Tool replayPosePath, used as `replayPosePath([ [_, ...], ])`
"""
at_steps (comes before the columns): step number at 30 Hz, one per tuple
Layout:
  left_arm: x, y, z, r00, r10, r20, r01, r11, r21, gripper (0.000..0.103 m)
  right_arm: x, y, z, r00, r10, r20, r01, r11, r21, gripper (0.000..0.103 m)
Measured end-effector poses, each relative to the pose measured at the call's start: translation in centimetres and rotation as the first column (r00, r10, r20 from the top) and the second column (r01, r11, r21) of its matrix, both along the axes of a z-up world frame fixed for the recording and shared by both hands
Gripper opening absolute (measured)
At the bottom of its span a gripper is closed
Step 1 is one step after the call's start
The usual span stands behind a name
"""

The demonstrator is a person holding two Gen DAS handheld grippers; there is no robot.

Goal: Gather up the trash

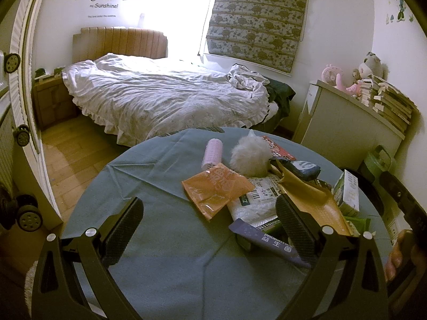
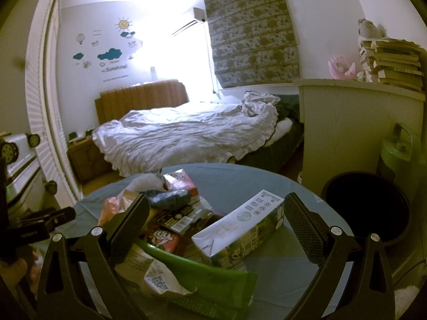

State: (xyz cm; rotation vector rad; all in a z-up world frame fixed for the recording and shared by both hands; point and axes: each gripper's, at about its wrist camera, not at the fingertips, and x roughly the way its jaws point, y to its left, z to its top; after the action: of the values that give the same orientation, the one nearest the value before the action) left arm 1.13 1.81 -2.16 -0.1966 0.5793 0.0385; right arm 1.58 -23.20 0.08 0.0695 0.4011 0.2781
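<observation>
**Both grippers spread wide over the trash pile**

The left gripper (image 1: 209, 220) is hovering with its fingers wide apart and holding nothing; an orange packet (image 1: 216, 190) is lying just ahead between them, and a purple stick pack (image 1: 269, 242) is sitting beside its right finger. The right gripper (image 2: 217, 220) is also standing wide, gripping nothing, with a white carton (image 2: 240, 232) lying between its fingers. A black bin (image 2: 367, 208) is standing beyond its right finger, beside the table (image 2: 240, 178).

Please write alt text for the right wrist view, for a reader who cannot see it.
The open right gripper hovers over a pile of packaging trash on a round table with a blue cloth, a white-and-green carton between its fingers. A dark bin stands at the right; an unmade bed lies behind.
</observation>
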Motion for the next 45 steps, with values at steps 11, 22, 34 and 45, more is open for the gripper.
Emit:
replayPosePath([
  [11, 4.8, 1.4, -0.6, 0.981, -0.158, -0.114, 0.149, 0.985, -0.085, 0.098, 8.3, 3.6, 2.6, 0.912, 0.273, -0.308, -0.312, 0.946, -0.085, 0.098],
  [22, 10.5, 2.1, -3.7, 0.923, -0.263, -0.281, 0.243, 0.964, -0.107, 0.063, 22.8, 12.2, 0.4, 0.745, 0.224, -0.628, -0.419, 0.890, -0.179, 0.078],
  [34, 10.9, 2.1, -4.1, 0.908, -0.304, -0.287, 0.291, 0.953, -0.087, 0.058, 24.5, 16.9, -4.4, 0.642, 0.207, -0.738, -0.513, 0.832, -0.212, 0.052],
  [45, 7.9, 4.5, -1.5, 0.935, -0.277, -0.222, 0.233, 0.950, -0.208, 0.016, 18.8, 5.3, 4.6, 0.783, 0.405, -0.472, -0.385, 0.912, 0.143, 0.052],
])
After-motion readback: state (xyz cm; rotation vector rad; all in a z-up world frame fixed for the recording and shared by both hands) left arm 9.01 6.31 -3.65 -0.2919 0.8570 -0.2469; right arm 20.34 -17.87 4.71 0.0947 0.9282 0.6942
